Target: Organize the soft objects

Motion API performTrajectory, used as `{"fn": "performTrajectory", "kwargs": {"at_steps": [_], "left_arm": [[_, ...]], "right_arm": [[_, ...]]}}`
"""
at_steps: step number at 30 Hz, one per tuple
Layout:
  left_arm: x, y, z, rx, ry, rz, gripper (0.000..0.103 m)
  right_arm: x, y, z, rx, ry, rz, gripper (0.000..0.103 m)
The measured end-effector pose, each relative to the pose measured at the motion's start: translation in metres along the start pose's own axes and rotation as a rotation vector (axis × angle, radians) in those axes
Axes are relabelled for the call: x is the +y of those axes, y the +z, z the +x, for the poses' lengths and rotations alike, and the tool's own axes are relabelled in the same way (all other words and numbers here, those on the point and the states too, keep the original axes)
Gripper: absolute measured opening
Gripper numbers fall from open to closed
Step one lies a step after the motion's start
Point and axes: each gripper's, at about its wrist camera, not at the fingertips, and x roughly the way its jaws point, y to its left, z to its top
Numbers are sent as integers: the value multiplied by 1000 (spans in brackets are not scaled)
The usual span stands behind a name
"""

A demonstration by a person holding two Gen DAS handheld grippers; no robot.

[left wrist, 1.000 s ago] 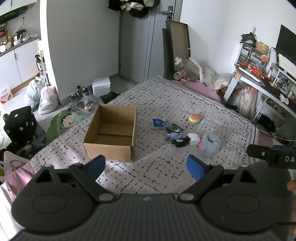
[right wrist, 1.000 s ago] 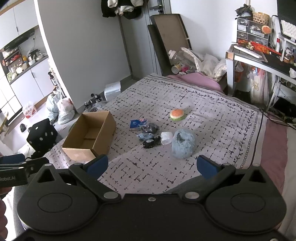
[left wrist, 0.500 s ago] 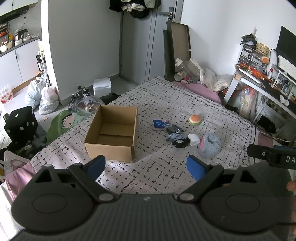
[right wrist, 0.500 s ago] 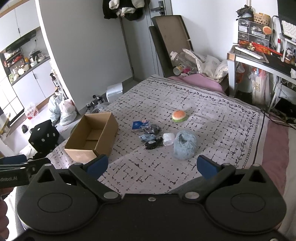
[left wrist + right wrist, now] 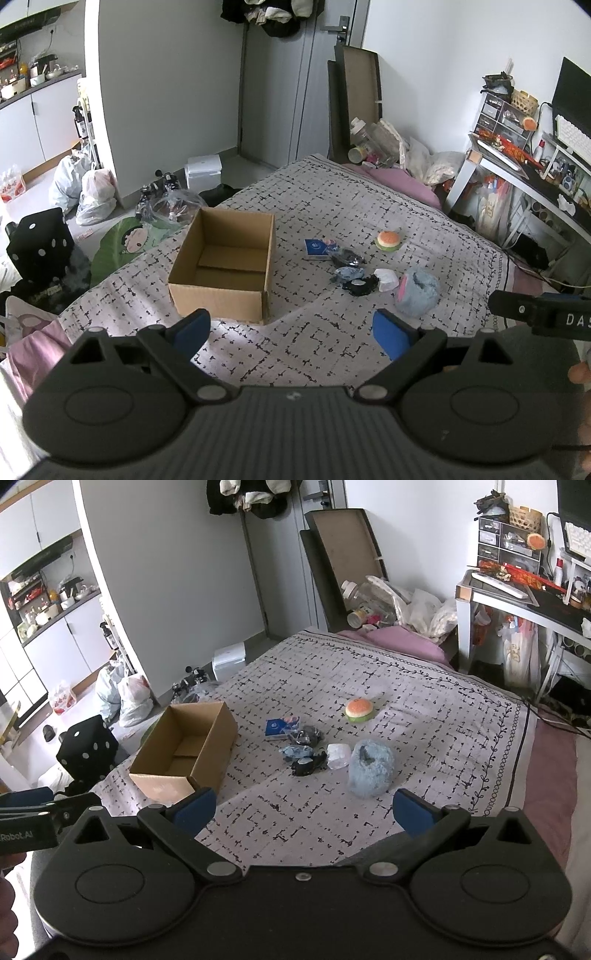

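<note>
Our left tool (image 5: 291, 328) and right tool (image 5: 301, 808) both hang above the near edge of the bed (image 5: 424, 709), each spread wide with nothing between its blue pads. We judge the sorting has not yet begun: the cardboard box (image 5: 225, 266) on the left of the bed shows a bare bottom, as far as we can see into it. All the soft things lie loose to its right, well apart from both tools. Nearest us is the fluffy blue ball (image 5: 370, 767), with a small white lump (image 5: 338, 756) just beside it on the left. Further left are a black bundle (image 5: 306, 766), a grey-blue bundle (image 5: 295, 752), another dark bundle (image 5: 306, 735) and a flat blue packet (image 5: 279, 727). The burger toy (image 5: 359, 709) sits alone on the far side. Every piece is left to move.
</note>
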Motion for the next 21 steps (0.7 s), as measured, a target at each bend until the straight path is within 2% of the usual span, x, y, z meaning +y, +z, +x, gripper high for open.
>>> {"fn": "performTrajectory", "kwargs": {"at_steps": [13,21], "left_arm": [[0,-1,5,4,-13,-9,94],[-8,6,27,26,-14,5,94]], "right_arm": [[-8,4,11,7,0,30,103],[-23,6,29,35,3,75,103]]}}
